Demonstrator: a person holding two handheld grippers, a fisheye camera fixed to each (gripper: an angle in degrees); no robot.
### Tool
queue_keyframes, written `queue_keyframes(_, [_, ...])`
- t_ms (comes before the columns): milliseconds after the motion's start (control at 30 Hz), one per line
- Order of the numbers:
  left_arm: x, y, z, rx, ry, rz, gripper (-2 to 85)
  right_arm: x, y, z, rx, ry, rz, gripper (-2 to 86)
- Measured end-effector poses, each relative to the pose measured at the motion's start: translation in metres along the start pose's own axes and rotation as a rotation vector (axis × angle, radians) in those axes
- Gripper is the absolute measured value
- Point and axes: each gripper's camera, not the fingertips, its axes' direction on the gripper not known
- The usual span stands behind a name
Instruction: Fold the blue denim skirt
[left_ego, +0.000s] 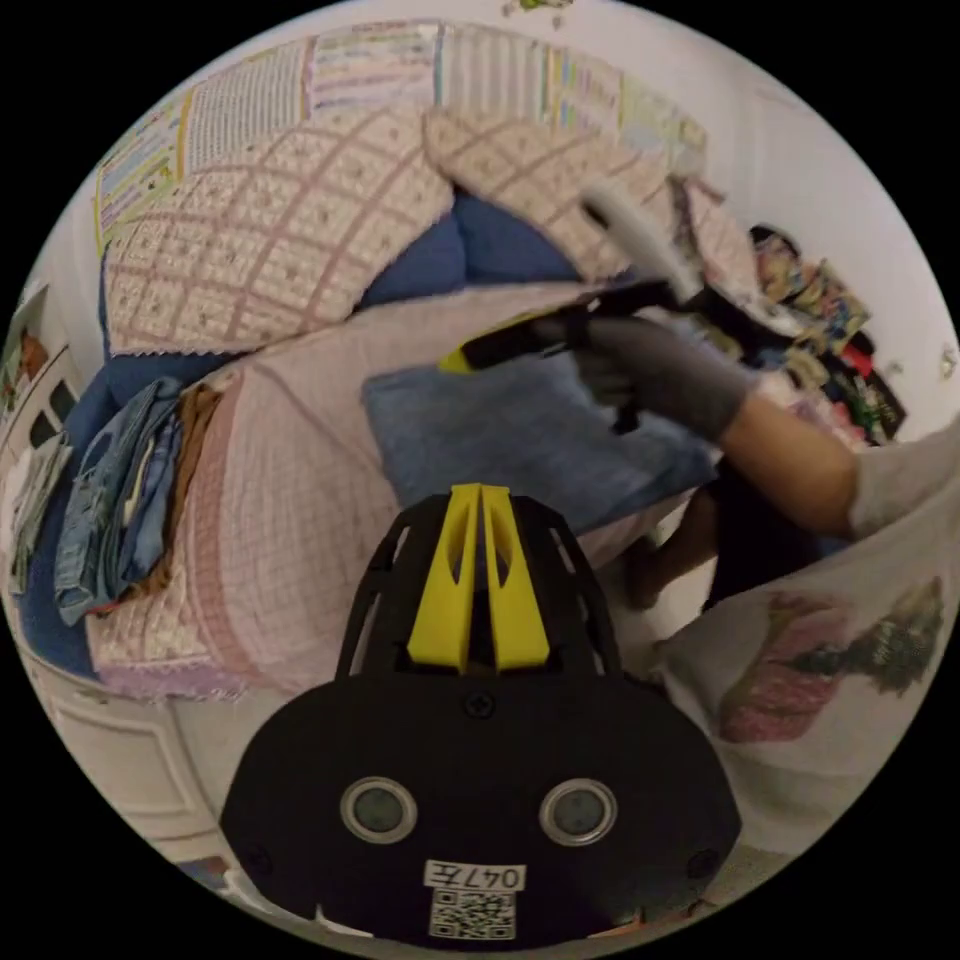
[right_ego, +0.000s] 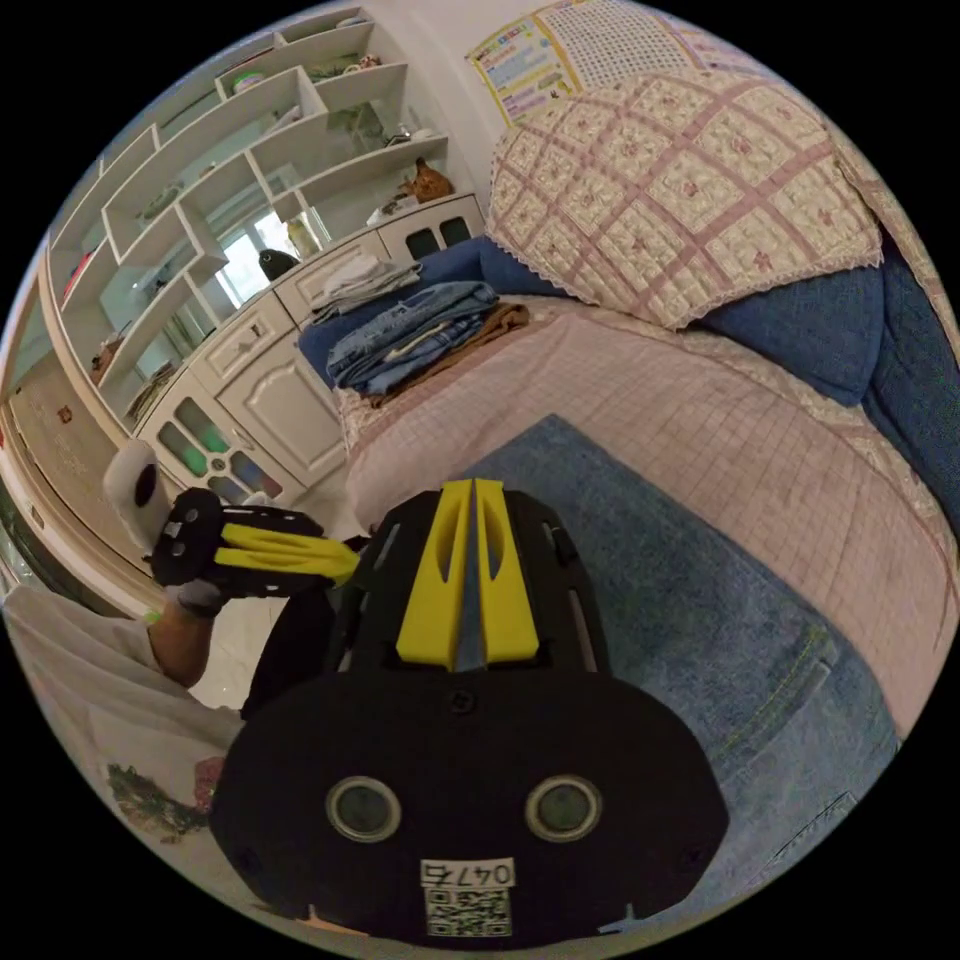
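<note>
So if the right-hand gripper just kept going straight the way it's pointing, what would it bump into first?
Most likely the blue denim skirt lying on the pink checked bed cover. The right gripper has its fingers closed, with the tips over the skirt's near edge. Depth is hard to judge, so it may skim above the cloth.
</note>
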Motion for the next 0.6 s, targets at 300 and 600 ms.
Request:
queue_keyframes(300, [-0.075, 0.030, 0.054, -0.122, 0.019, -0.042, -1.0, 0.027, 0.140, -0.218, 0.466, 0.210, 0.226, 5.2])
queue_keyframes(600, [-0.144, 0.069, 0.077, -0.011, 0.143, -0.132, -1.0, 0.107, 0.406, -0.421, 0.790, 0.567, 1.135, 11.4])
